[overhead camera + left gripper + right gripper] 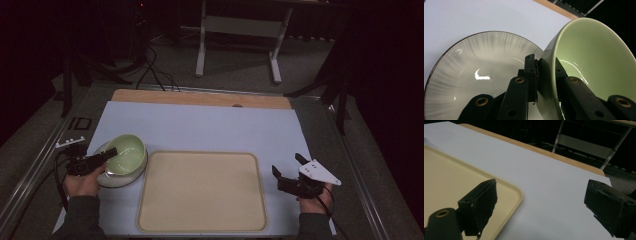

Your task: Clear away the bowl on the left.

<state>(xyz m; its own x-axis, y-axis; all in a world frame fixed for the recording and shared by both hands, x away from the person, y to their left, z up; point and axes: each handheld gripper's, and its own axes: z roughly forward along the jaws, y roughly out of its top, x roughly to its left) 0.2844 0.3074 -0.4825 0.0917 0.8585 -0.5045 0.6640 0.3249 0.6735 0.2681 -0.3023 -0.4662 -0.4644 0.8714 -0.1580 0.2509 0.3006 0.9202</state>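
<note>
Left gripper point(111, 152): we see it clamped on the green bowl's point(127, 151) rim, lower left of the high view.
Plate point(469, 65): grey, streaked, under the tilted bowl.
Right gripper point(288, 167): jaws apart, lower right, beside the tray point(202, 192).

No text, label, brand, number or sign can be read on anything here.

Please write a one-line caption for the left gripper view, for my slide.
Left claw shut on the green bowl's rim, above a streaked grey plate.
</note>
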